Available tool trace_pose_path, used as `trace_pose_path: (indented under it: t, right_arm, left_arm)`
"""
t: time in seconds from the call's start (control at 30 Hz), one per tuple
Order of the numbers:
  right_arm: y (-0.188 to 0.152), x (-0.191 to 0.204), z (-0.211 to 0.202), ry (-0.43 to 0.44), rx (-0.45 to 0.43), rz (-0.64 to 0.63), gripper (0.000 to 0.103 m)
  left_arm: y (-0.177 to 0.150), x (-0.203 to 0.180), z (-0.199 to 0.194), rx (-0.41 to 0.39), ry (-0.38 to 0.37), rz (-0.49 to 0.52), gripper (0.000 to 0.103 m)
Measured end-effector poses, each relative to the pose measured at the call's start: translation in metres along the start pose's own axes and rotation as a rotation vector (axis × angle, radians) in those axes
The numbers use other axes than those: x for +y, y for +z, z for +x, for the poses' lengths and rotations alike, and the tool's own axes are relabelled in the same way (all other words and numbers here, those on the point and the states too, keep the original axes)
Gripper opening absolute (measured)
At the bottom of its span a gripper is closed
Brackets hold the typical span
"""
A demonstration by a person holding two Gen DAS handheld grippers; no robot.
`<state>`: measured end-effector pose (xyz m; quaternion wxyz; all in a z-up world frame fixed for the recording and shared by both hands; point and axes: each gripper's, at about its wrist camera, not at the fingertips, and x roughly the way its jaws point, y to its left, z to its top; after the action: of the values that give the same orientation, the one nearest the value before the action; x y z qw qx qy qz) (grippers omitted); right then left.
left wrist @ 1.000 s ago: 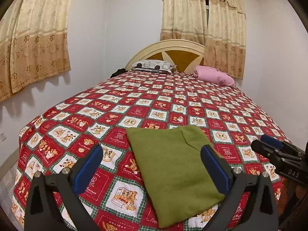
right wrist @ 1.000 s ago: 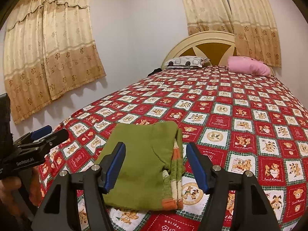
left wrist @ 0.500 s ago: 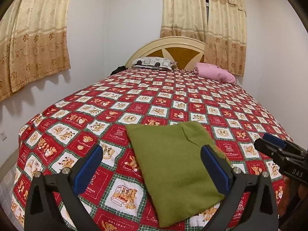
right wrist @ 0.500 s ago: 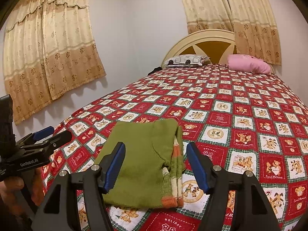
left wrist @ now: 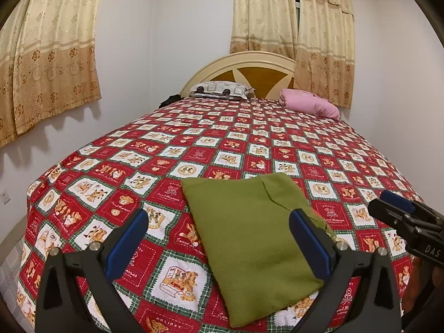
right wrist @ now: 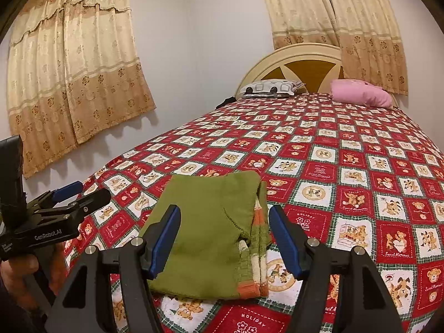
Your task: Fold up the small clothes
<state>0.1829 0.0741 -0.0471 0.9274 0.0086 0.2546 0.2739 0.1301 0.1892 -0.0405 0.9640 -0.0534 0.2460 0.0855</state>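
Sweater (left wrist: 249, 238) of olive green knit lies folded flat on the bed (left wrist: 194, 144), near its foot edge and a little toward the foot corner on my left side, resting on the red, white and green teddy-bear quilt (right wrist: 360, 183). From my right wrist view I see its layered edges stacked along the side nearer the middle of the bed, with orange and cream stripes showing at the hem (right wrist: 254, 288).

My left gripper (left wrist: 219, 238) hangs above the foot edge with its blue-padded fingers (left wrist: 126, 242) spread wide; the sweater shows between them, but neither pad presses on the cloth, so I grip nothing there. My right gripper (right wrist: 224, 240) stands likewise with its fingers (right wrist: 284, 240) well apart, framing the folded sweater from above without touching it. Each gripper shows in the other's view at the side: the left one (right wrist: 55, 208), held by my hand (right wrist: 19, 272), off the foot corner, the right one (left wrist: 408, 219) over the opposite part of the foot edge.

At the head of the bed a cream and amber headboard (left wrist: 249, 69) rises, with a patterned white pillow (left wrist: 222, 90) before it and a pink pillow (left wrist: 308, 102) beside that, toward the far corner. Something dark (left wrist: 169, 100) lies at the other head corner; I cannot tell what. Beige flowered curtains (left wrist: 291, 27) hang behind the headboard and on the side wall (right wrist: 75, 66)
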Motion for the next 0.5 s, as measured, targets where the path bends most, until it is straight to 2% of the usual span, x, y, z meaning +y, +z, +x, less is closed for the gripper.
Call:
trace_pose_path:
  t: [0.5]
  right_arm:
    - [0.0033, 0.0010, -0.0067, -0.001, -0.036, -0.007, 0.067]
  left_arm:
    - [0.0010, -0.0011, -0.0007, -0.007, 0.001, 0.017, 0.103]
